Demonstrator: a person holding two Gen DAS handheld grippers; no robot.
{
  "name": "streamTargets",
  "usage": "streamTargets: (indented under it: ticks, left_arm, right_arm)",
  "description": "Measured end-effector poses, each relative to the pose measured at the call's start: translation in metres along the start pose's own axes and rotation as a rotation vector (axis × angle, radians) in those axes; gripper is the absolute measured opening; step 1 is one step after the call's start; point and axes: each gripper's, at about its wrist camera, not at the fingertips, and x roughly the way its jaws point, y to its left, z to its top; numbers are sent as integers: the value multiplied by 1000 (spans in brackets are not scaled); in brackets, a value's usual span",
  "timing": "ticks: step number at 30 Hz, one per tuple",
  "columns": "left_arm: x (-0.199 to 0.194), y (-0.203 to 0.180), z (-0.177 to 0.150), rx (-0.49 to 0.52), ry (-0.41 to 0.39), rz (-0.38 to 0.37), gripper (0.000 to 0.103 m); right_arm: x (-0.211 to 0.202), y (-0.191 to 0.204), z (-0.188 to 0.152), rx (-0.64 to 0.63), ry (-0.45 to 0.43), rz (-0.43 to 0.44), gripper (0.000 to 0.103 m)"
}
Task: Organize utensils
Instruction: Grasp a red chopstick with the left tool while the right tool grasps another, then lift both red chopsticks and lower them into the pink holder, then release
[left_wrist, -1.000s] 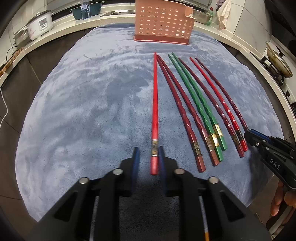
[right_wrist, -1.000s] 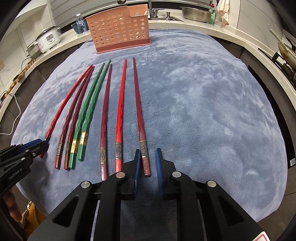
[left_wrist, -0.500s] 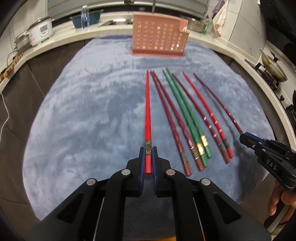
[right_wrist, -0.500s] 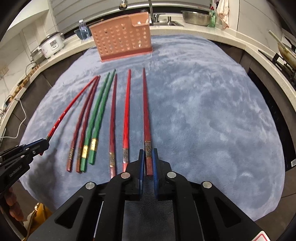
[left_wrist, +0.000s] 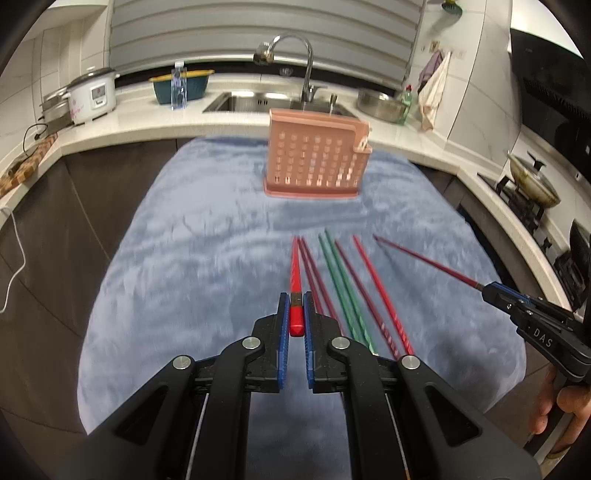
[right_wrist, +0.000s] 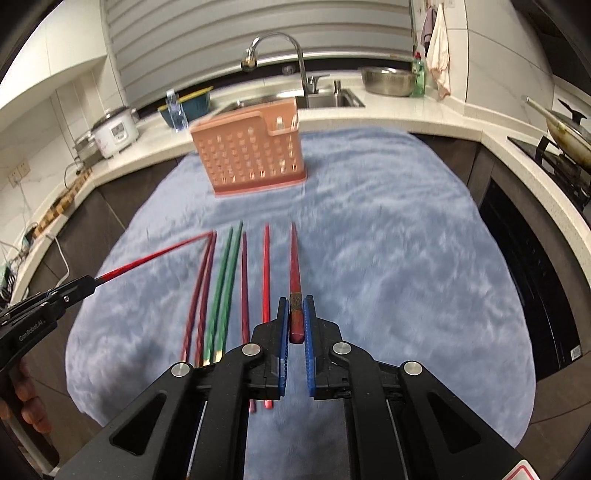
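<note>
Eight chopsticks (right_wrist: 225, 291) show: six red or maroon, two green, plus one pink holder (right_wrist: 251, 155)

A second ago my left gripper (left_wrist: 294, 314) stood open astride the bright red chopstick (left_wrist: 295, 273); its jaws have just been closing and now clamp that stick's butt. My right gripper (right_wrist: 295, 317) likewise went from open to clamped on the dark red chopstick (right_wrist: 294, 266). Both sticks have risen butt-first off the blue cloth (left_wrist: 192, 258), tips pointing toward the pink basket (left_wrist: 317, 162); the cloth now lies farther below.
</note>
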Motion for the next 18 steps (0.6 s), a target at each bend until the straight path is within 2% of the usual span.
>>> streamTargets:
  ticks: [12, 18]
  left_arm:
    - [-8, 0, 57, 6, -129, 7, 7]
    - [-9, 2, 94, 12, -201, 26, 7]
  right_arm:
    - [-16, -13, 56, 70, -102, 66, 7]
    - [-26, -16, 96, 65, -193, 35, 7]
